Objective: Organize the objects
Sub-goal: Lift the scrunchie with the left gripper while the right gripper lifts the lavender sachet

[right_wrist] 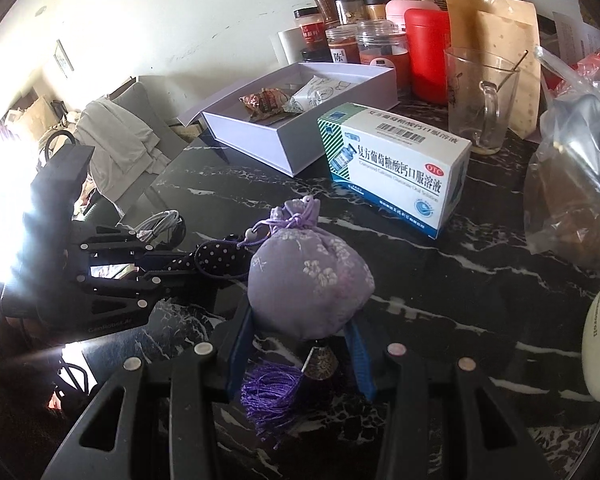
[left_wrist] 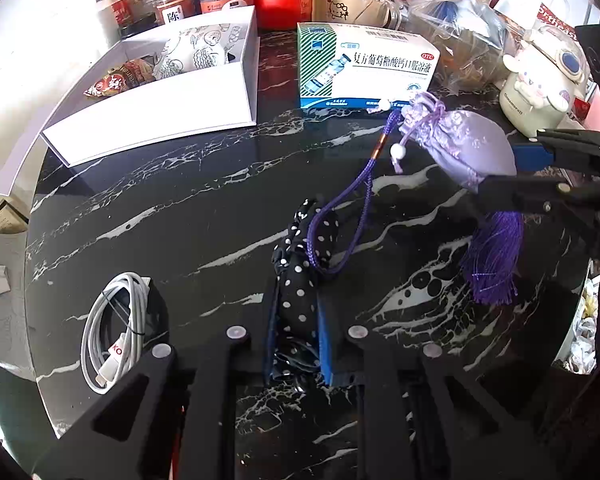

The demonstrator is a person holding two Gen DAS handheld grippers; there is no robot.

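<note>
Mid-worktop (left_wrist: 160, 216): lilac floral sachet (right_wrist: 310, 280), purple tassel hanging, clamped in right tool (right_wrist: 300, 334). Left tool (left_wrist: 298, 320) pinches black polka-dot cloth (left_wrist: 300, 276); both angled steeply down.

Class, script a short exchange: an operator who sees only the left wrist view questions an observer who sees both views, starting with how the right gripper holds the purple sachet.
Operator: In my left wrist view the right gripper meets the purple sachet side-on. Are both jaws on it?
Observer: Yes. The right wrist view shows the sachet squeezed between the two blue pads, one on each side.
Operator: What joins the tassel to the sachet? A black finger hides that spot from me.
Observer: A small cone-shaped, patterned metal cap sits just under the sachet, with the tassel coming out of it.
</note>
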